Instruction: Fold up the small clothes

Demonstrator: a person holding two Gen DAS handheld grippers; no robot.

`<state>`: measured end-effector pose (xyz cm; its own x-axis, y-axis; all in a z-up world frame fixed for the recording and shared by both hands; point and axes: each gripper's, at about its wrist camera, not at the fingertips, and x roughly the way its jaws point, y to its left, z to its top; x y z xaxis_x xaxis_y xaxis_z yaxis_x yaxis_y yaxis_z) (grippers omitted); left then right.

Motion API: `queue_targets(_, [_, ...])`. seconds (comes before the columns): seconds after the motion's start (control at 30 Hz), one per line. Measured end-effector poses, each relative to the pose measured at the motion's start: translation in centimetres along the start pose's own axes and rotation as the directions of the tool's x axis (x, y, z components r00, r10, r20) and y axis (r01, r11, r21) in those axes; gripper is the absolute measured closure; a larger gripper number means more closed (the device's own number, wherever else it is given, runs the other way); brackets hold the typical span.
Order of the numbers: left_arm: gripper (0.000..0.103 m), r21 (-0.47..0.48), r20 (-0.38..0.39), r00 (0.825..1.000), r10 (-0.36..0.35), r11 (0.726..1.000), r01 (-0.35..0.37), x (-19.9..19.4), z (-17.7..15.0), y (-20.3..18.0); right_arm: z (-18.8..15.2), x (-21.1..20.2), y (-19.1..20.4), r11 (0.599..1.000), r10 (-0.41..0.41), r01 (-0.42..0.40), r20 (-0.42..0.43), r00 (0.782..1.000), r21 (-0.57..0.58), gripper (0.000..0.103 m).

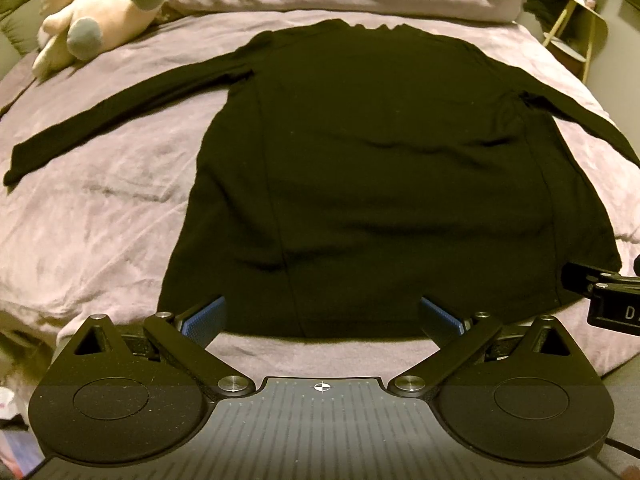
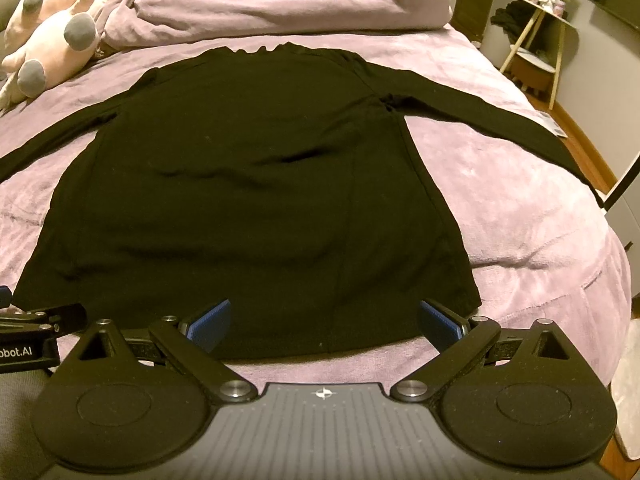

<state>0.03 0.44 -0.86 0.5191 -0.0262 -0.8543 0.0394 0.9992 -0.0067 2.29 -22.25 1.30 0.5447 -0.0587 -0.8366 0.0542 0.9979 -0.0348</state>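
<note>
Black top (image 1: pixel 372 184) flat on bed (image 1: pixel 100 220), hem by open L gripper (image 1: pixel 322 318), R gripper (image 2: pixel 324 322)

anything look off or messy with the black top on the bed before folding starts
Mostly tidy: the black long-sleeved top lies flat on the lilac bed cover, sleeves spread. Only oddity is a small crease bunched across its middle. Both claws are open, holding nothing.

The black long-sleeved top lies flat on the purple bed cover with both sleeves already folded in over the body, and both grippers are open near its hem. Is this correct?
Not quite. The sleeves are not folded in: on the black top the left sleeve and the right sleeve both lie stretched outward on the bed cover, as both wrist views show. The left gripper and right gripper are open near the hem.
</note>
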Motion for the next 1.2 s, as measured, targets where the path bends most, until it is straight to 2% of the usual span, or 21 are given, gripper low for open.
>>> queue_targets(1.2, [0.0,-0.007,-0.007,1.0,-0.007,1.0,0.007,0.12,-0.24,0.19,-0.12,-0.08,0.22,1.0,-0.003,0.003,-0.006,1.0,-0.004,0.004])
